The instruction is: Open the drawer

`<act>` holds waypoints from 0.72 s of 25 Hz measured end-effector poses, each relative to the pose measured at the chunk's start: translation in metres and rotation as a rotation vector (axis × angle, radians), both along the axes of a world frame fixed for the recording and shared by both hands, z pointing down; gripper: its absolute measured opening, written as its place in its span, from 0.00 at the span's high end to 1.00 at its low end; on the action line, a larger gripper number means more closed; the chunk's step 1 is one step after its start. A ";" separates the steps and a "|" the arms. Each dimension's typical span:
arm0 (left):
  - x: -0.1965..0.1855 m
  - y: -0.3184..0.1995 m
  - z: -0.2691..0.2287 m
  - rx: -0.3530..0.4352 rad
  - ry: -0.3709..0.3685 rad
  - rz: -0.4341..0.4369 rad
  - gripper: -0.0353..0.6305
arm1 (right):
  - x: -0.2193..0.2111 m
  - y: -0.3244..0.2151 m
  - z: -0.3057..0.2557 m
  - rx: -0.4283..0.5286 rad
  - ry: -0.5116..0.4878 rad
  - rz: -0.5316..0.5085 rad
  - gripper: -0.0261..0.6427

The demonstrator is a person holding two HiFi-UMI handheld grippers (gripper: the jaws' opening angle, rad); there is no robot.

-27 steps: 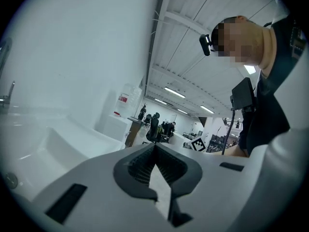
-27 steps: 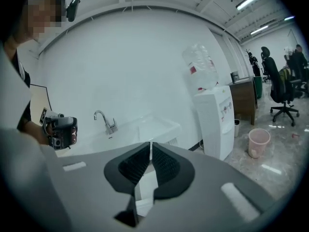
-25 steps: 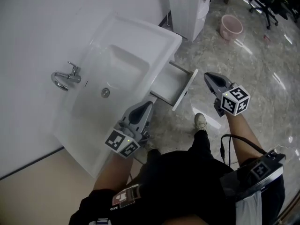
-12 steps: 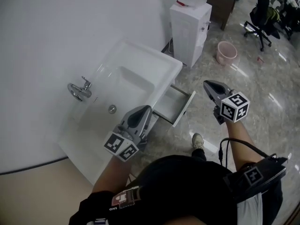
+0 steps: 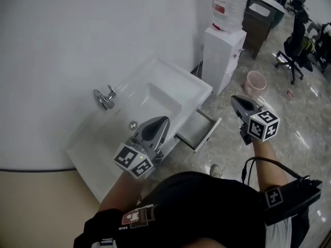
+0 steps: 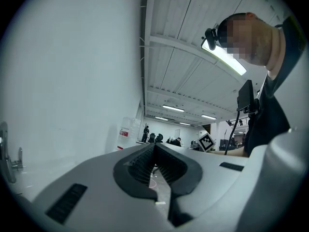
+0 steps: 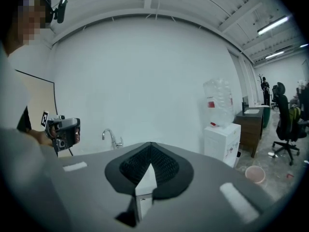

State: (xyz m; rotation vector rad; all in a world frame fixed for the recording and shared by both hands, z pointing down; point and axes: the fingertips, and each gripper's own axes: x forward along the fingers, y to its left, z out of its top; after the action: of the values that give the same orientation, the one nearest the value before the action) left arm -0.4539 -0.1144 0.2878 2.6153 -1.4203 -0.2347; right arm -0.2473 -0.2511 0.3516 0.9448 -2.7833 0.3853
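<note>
Head view of an open vanity drawer. The drawer (image 5: 192, 127) is sitting pulled out from beneath the white sink (image 5: 189, 86), its open top facing up and its box reaching from the cabinet toward the lower right. Its front panel, the long side, is running crosswise to that pull and facing the marble floor (image 5: 289, 118). Only its pale inner bottom is showing. The left gripper (image 5: 164, 119) is hovering over the sink's near rim, jaws clenched tip to tip on nothing. The right gripper (image 5: 234, 98) is hanging over the floor, near the drawer front but apart from it, likewise clenched and empty. A pink bucket (image 5: 255, 81) is standing beside a bottle-topped water dispenser (image 5: 223, 56); its contents cannot be made out.
</note>
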 end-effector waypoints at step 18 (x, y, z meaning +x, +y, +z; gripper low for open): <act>-0.198 0.119 -0.022 0.037 0.004 -0.475 0.95 | -0.245 0.027 -0.059 0.089 -0.008 -0.420 0.96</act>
State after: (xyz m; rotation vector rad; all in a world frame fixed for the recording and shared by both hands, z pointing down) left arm -0.6521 0.0050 0.2660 2.2593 -2.0341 -0.3218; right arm -0.4919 -0.2239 0.2928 0.3510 -2.9218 0.2020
